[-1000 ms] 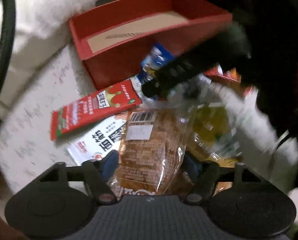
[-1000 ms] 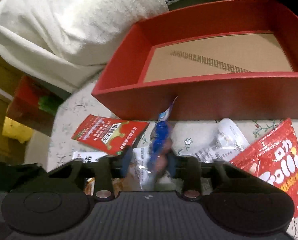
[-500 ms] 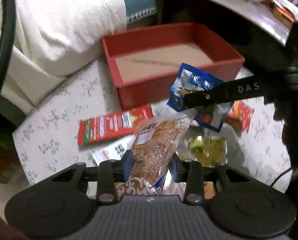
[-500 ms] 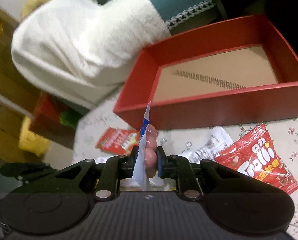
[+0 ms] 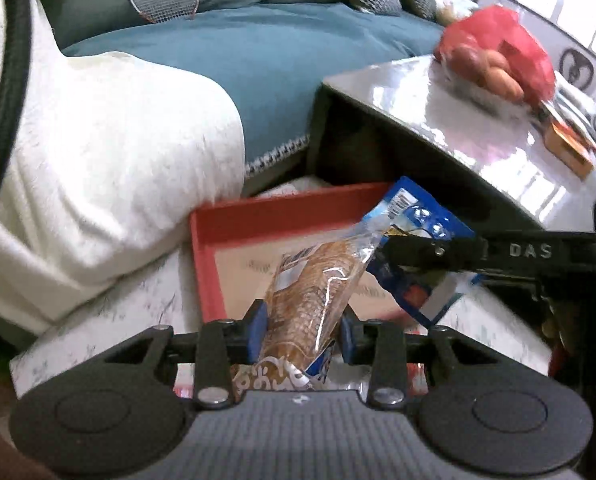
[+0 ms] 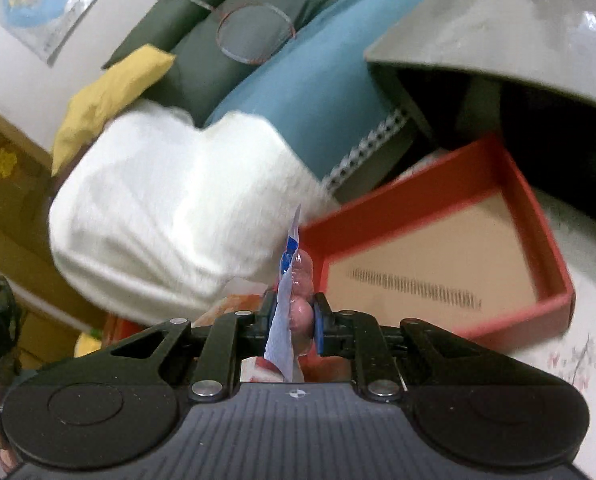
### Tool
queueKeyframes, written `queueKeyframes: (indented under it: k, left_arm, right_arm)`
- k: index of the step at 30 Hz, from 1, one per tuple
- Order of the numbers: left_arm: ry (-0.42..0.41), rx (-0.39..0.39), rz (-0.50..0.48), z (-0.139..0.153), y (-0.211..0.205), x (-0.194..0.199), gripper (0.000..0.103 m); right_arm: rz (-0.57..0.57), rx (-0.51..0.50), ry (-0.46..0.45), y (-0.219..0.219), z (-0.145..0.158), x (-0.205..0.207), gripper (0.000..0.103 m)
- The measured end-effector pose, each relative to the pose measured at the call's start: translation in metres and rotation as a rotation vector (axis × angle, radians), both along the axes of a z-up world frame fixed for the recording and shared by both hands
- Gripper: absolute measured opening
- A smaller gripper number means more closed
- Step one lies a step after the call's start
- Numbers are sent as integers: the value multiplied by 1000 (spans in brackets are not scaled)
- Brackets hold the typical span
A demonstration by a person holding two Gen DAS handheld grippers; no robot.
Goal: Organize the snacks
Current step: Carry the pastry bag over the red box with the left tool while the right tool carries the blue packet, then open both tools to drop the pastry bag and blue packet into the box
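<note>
Your left gripper point(image 5: 302, 332) has just been closing, and its blue fingers point(image 5: 256, 330) now pinch the brown bread packet point(image 5: 312, 292), which sticks up and forward from between them. Your right gripper point(image 6: 293, 322) has its fingers point(image 6: 320, 324) pressed onto the blue snack packet point(image 6: 291, 300), held edge-on and upright. The red box point(image 6: 546, 240) sits beyond both sets of fingers on the floral surface point(image 6: 590, 344), brown bottom bare.

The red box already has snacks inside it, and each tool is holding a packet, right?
Not quite. The red box has no snacks in it; the right wrist view shows its bare cardboard floor. The left tool does hold a brown packet, the right tool a blue packet.
</note>
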State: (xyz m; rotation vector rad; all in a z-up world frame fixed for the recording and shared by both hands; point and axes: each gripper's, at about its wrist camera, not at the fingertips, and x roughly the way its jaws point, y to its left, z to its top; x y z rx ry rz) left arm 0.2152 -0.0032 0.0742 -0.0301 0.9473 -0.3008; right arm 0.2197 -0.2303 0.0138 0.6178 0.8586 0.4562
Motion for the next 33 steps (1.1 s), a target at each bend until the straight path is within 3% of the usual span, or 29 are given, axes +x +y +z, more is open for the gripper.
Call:
queueKeyframes:
  k: [4, 8, 11, 16, 18, 23, 27, 33]
  left_arm:
    - [-3, 69, 35, -14, -8, 28, 21]
    - [18, 90, 54, -33, -13, 49, 19]
    - [13, 139, 48, -49, -20, 54, 18]
    - [28, 151, 38, -64, -22, 61, 18]
    - [19, 162, 35, -65, -23, 60, 19]
    - [15, 182, 35, -63, -25, 59, 21]
    - [16, 190, 37, -62, -25, 58, 26]
    - [10, 204, 48, -61, -24, 54, 35]
  right_arm:
    - [-42, -15, -4, -6, -2, 24, 23]
    - [-61, -43, 12, -8, -12, 40, 23]
    - [-61, -108, 36, -6, -24, 48, 23]
    - [-84, -203, 61, -3, -42, 61, 24]
    - [-104, -227, 49, -3, -43, 61, 37]
    - [-111, -278, 26, -1, -40, 60, 52]
    - [-115, -286, 15, -3, -36, 58, 60]
    - [-110, -285, 21, -4, -33, 55, 62]
